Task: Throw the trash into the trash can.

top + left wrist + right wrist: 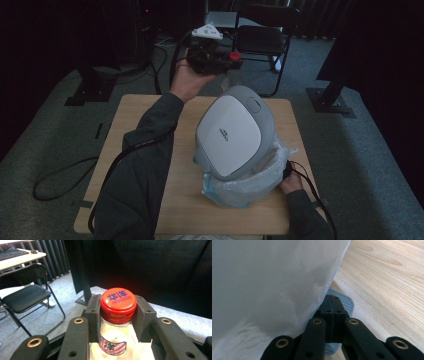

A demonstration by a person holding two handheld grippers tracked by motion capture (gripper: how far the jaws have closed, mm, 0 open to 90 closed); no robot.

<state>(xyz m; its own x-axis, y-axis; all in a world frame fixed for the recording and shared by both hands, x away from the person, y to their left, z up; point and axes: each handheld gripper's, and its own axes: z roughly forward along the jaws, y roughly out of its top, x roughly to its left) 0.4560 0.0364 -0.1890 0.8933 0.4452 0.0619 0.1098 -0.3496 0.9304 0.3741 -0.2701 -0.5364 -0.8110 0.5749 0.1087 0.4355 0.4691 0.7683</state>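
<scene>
Above the table (140, 107), left claw (117, 312) clamps bottle (116, 340) (neck).

Light wood table (150, 210) on grey carpet floor (360, 165) carries a pedal bin (235, 137), lid up, lined with a clear plastic bag (260, 182), standing right of centre with its grey pedal (347, 302) just above the tabletop.

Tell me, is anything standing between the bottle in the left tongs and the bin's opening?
Yes, it seems so. The bin's raised lid leans between the bottle, held in the left tongs beyond the table's far edge, and the bagged opening, which gapes on the near right side.
</scene>
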